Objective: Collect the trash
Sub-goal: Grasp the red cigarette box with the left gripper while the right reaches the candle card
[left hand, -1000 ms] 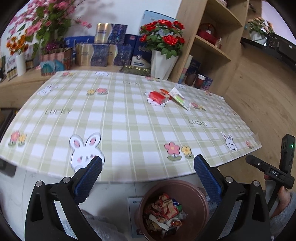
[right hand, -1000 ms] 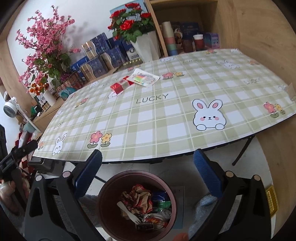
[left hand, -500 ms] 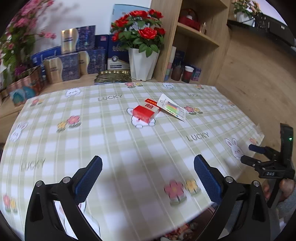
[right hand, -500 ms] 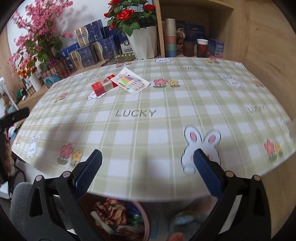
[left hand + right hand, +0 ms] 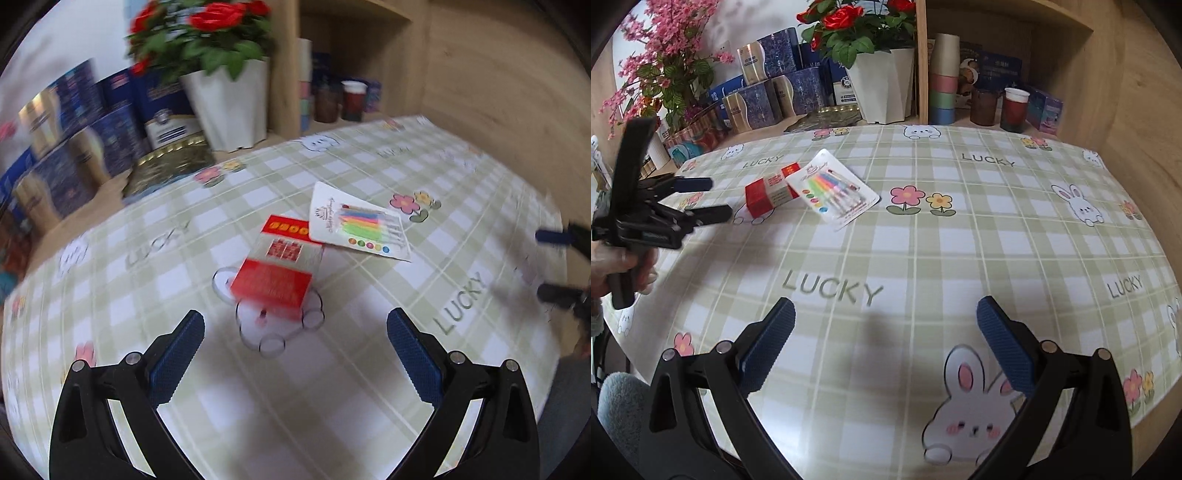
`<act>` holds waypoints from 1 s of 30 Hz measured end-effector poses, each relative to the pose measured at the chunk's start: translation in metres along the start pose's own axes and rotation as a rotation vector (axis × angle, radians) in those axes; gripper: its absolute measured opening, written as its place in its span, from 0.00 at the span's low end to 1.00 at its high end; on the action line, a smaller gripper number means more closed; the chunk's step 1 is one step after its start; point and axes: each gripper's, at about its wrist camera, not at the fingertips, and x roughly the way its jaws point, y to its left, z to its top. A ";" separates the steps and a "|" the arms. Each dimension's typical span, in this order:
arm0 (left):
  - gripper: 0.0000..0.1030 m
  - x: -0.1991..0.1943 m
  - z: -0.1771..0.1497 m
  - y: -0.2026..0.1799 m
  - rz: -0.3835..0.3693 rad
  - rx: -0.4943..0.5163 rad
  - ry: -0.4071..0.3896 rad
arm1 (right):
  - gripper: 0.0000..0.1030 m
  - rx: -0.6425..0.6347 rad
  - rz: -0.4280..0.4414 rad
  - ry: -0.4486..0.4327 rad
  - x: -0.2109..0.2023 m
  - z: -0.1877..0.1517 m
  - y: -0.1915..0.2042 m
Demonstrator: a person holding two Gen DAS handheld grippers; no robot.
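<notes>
Red box [image 5: 275, 275] on the table [image 5: 332, 387] touching the candle card [image 5: 360, 225], left gripper [image 5: 295, 330] spread wide just short of it, right gripper [image 5: 885, 317] also wide, empty

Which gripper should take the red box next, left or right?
Left. The left gripper is open, facing the red box close ahead. The right gripper, also open, sits farther back with bare tablecloth before it.

Red roses in a white pot [image 5: 881, 83] behind the checked tablecloth [image 5: 960, 236]; stacked cups [image 5: 943, 79] just beside; pink blossoms [image 5: 661, 62] far left.
</notes>
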 end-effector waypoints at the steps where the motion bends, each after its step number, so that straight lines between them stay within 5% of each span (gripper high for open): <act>1: 0.94 0.007 0.003 0.000 -0.003 0.012 0.010 | 0.94 0.003 0.008 0.009 0.005 0.004 -0.003; 8: 0.88 0.046 0.017 0.018 -0.023 -0.058 0.055 | 0.94 -0.019 0.028 0.049 0.030 0.025 -0.009; 10: 0.77 0.052 0.018 0.024 -0.042 -0.102 0.066 | 0.94 -0.031 0.038 0.057 0.035 0.030 -0.007; 11: 0.59 0.055 0.018 0.027 -0.054 -0.122 0.081 | 0.94 -0.039 0.045 0.064 0.038 0.032 -0.006; 13: 0.54 0.055 0.016 0.029 -0.047 -0.139 0.094 | 0.94 -0.072 0.046 0.072 0.043 0.035 -0.003; 18: 0.53 0.039 -0.003 0.027 -0.051 -0.149 0.101 | 0.94 -0.168 0.046 0.085 0.060 0.040 0.012; 27: 0.53 -0.024 -0.070 0.035 -0.024 -0.327 0.108 | 0.94 -0.290 0.126 0.135 0.102 0.068 0.049; 30: 0.53 -0.041 -0.089 0.031 -0.005 -0.315 0.114 | 0.85 -0.393 0.112 0.133 0.111 0.082 0.061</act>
